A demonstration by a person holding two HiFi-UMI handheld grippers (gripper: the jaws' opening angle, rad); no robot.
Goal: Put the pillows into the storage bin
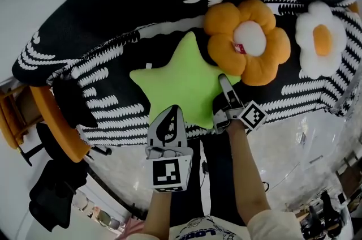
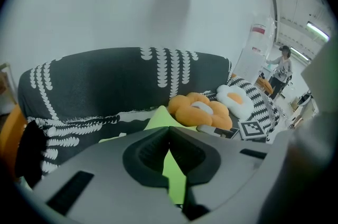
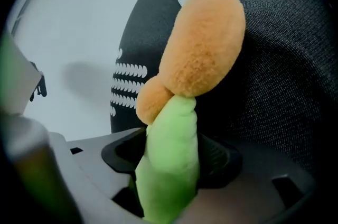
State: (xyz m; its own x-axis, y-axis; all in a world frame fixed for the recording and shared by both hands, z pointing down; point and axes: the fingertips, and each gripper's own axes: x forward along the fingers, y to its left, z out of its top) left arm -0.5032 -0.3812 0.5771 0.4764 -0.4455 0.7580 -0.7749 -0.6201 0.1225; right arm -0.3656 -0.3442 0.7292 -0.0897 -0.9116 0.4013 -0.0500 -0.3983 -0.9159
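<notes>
Head view: star pillow [image 1: 181, 83] flat, top point toward backrest [image 1: 113, 7].

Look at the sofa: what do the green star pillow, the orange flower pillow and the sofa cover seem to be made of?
Material guesses: green star pillow: smooth short plush, probably stuffed; it bulges softly. Orange flower pillow: fuzzier plush, with a nap on its petals. Sofa cover: likely matte knitted or woven fabric, showing fine grain.

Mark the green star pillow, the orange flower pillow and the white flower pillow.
green star pillow [image 1: 182, 81]: head view, the middle of the star's body.
orange flower pillow [image 1: 249, 39]: head view, its white centre.
white flower pillow [image 1: 322, 39]: head view, its orange centre.
</notes>
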